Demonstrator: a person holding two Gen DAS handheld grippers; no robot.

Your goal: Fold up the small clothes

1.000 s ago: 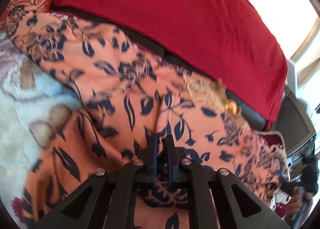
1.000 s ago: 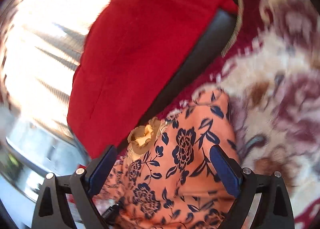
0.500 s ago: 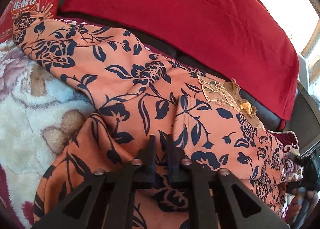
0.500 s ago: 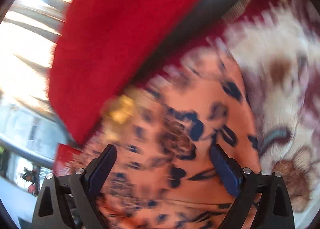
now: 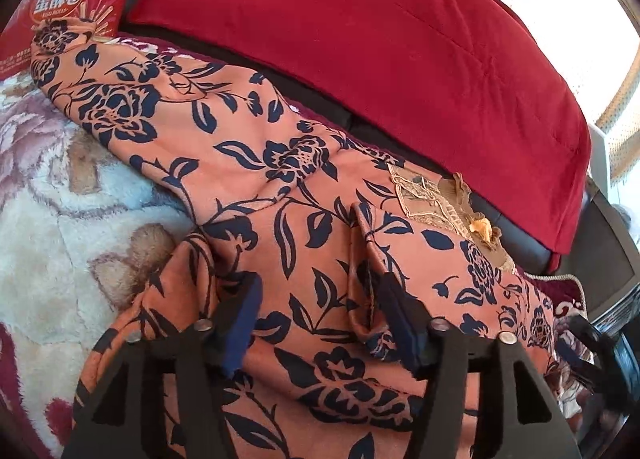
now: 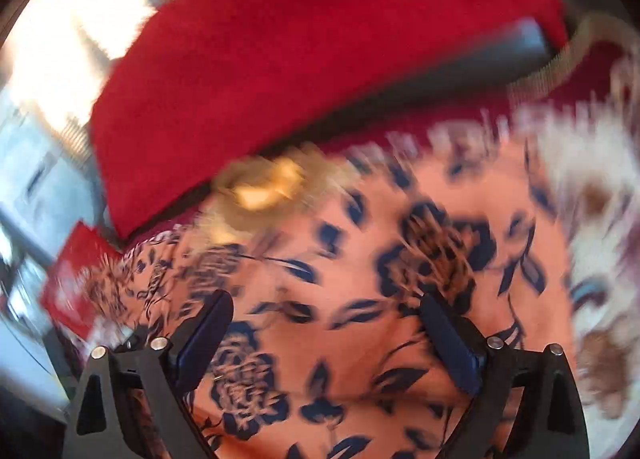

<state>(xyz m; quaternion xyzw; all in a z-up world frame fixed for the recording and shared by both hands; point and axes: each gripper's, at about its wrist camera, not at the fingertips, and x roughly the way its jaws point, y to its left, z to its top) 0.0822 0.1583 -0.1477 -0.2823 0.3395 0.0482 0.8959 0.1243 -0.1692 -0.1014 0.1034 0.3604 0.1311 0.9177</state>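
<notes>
An orange garment with a dark blue flower print lies spread on a plush patterned blanket. Its tan lace collar points toward the red cushion. My left gripper is open just above the garment's middle, with a raised fold of the cloth standing between the jaws, near the right one. The right wrist view is blurred. It shows the same garment and collar below my right gripper, which is open and empty.
A red cushion lies along the far side on a dark sofa edge. A red snack packet sits at the far left by the garment's sleeve end. The right gripper shows at the lower right of the left wrist view.
My left gripper was shut on the garment's cloth and has opened, leaving a raised fold. My right gripper stayed open and kept moving over the garment.
</notes>
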